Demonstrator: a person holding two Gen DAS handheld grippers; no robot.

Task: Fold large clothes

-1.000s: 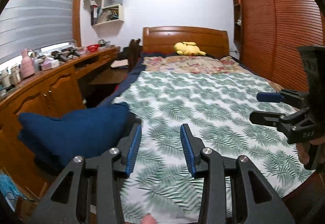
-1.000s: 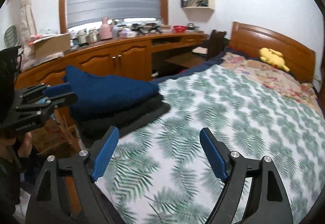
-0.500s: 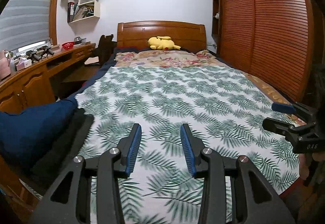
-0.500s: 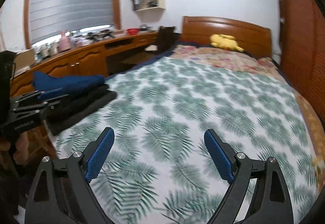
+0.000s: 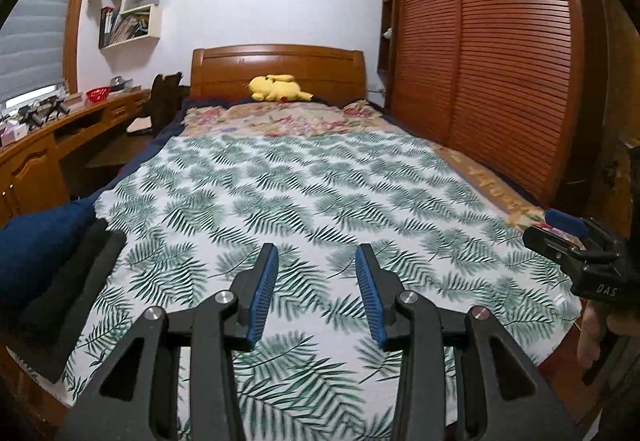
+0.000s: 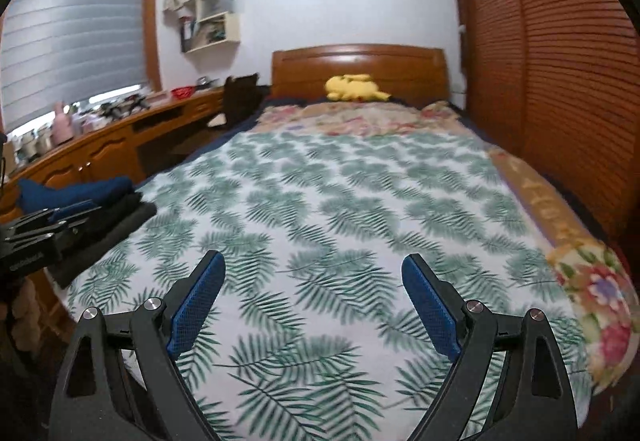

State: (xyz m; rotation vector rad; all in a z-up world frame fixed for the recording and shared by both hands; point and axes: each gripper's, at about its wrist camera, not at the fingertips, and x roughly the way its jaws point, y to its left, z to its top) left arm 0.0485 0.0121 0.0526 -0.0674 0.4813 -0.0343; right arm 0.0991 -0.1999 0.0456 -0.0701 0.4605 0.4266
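You face a bed [image 5: 400, 169] from its foot, and the bed is the landmark for everything else here. A white cover printed with green fern leaves [image 5: 304, 209] lies flat across most of the mattress. Beyond it, toward the head, a floral quilt [image 5: 288, 121] shows, and the same floral fabric runs along the right edge. One yellow plush toy [image 5: 278, 88] rests against the wooden headboard [image 5: 276, 65].

Right of the bed stands a wardrobe with slatted wooden doors [image 5: 500, 61]. Left of the bed runs a long wooden desk [image 6: 120, 137] under a window with a grey blind [image 6: 76, 21]; small items crowd the desk top (too small to identify, apart from one red basket [image 5: 98, 94]). Wall shelves [image 5: 132, 13] hang above the desk's far end.

The clothes sit at the bed's near left corner as one folded stack [image 6: 100, 209]: one blue garment [image 6: 76, 189] lies on top of dark ones, whose number you cannot count.

You hold two grippers, both over the foot of the bed. The left gripper [image 5: 316, 285] has its blue pads partly apart with nothing between them. The right gripper [image 6: 312, 301] is spread wide and also empty. Each gripper shows at the edge of the other's camera view.
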